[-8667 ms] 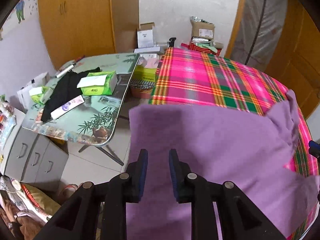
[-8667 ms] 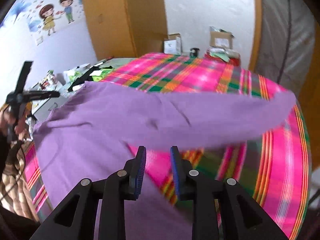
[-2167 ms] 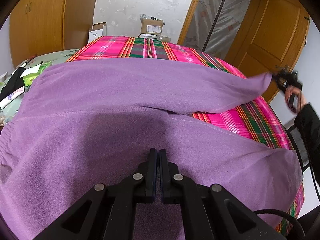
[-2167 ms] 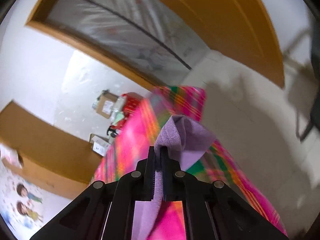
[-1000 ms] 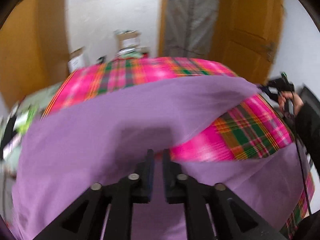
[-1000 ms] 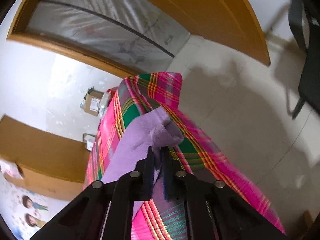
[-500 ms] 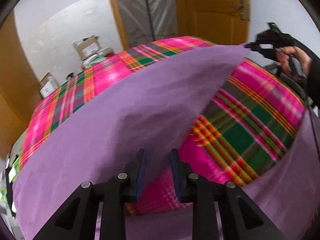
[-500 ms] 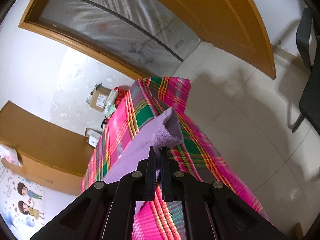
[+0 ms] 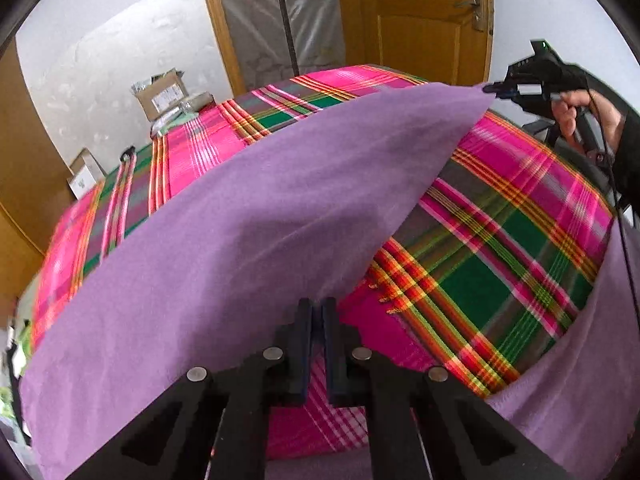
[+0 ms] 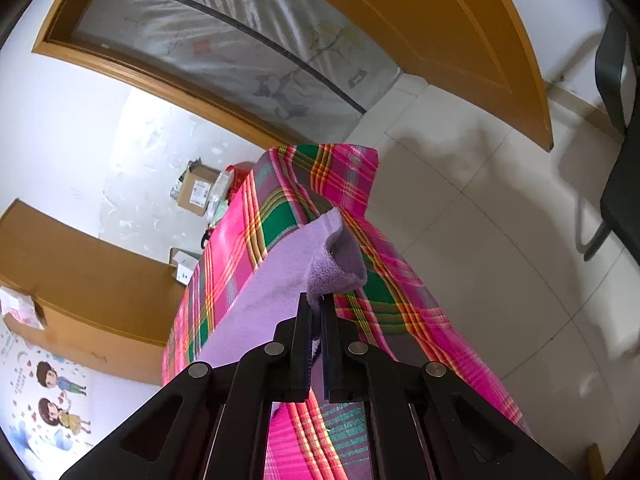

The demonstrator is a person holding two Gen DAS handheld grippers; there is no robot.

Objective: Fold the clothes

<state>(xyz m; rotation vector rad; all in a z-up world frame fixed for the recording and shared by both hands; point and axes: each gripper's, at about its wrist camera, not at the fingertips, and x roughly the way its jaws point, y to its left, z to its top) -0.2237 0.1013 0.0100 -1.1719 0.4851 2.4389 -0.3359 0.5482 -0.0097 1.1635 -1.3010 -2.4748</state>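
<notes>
A purple fleece garment lies spread over a bed with a pink and green plaid cover. My left gripper points down at the garment's near edge. Its jaws are closing to a thin slit, and the edge of the cloth sits between the pads. Another part of the same garment hangs at the lower right. My right gripper is shut on a bunched corner of the purple garment and holds it lifted over the bed's far corner. The left wrist view shows the right gripper held by a hand.
Cardboard boxes stand against the white wall beyond the bed. A wooden door and a plastic-covered doorway are behind it. A black chair stands on the tiled floor to the right. A wooden wardrobe is at the left.
My left gripper shifted along the garment's near edge, opened, then closed on that edge. The right gripper kept its hold on the lifted corner and barely moved.
</notes>
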